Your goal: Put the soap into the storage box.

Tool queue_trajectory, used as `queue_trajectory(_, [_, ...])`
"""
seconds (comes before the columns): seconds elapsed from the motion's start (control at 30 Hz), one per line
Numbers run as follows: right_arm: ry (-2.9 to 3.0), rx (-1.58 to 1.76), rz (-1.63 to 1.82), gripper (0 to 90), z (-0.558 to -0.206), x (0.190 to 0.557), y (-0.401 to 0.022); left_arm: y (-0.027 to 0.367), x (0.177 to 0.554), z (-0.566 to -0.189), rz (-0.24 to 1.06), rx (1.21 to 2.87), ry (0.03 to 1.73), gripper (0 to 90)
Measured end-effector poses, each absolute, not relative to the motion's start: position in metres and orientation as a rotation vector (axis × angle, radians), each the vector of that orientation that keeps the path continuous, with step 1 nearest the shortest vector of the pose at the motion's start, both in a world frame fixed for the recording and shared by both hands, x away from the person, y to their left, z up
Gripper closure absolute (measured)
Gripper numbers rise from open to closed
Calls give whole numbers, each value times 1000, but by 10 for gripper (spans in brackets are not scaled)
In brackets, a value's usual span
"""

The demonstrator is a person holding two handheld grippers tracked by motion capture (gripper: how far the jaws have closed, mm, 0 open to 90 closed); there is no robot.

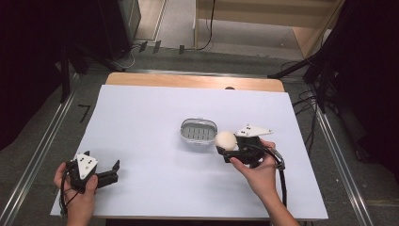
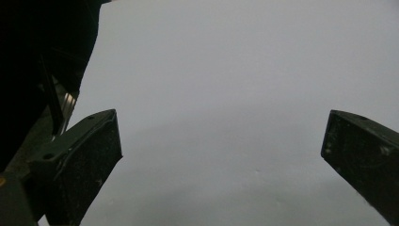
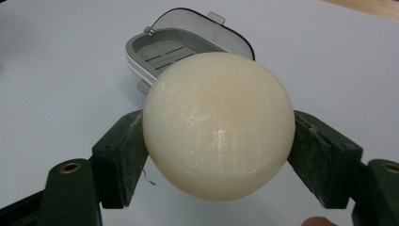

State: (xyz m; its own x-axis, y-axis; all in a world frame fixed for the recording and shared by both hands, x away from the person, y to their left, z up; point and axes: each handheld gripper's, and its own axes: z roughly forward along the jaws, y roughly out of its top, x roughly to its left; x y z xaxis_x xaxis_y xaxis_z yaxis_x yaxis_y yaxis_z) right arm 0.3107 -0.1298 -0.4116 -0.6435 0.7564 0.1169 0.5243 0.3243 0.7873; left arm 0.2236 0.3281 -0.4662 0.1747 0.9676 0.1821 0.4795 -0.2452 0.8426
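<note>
Soap (image 3: 219, 125), a cream-white rounded bar, is the thing in hand, and it sits clamped between the two fingers of the right gripper, raised off the worktop just right of the grey dish. Going from the left of the high view: the left gripper (image 1: 112, 172) lies low at the near left part of the worktop (image 1: 141, 122), held in the person's left hand (image 1: 77, 186), a grey three-cornered plate on its top. Its fingers (image 2: 82, 160) stand wide apart with nothing between them; in the left gripper view they frame bare pale worktop surface. This gripper is well apart from the other things.

Near the middle of the worktop stands the soap dish (image 1: 199, 132), a small oval grey tray with a slotted floor and a pale rim. In the right gripper view the dish (image 3: 160, 47) lies beyond the soap, its hinged lid tipped back behind it.

Just right of the dish, the soap (image 1: 225, 140) shows as a pale ball at the tip of the right gripper (image 1: 225, 147), close to the dish's right rim; whether it touches the rim I cannot tell. The right hand (image 1: 256, 172) grips the tool body from the near right. In the right gripper view both black fingers (image 3: 123, 155) press against the soap's sides, left and right.
</note>
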Motion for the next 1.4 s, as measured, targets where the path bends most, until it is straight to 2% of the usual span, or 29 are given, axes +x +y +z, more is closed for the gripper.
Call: queue_trajectory(1.4, [2385, 1156, 1195, 258, -413, 358, -65, 326, 225, -467, 992, 1837, 1367, 0])
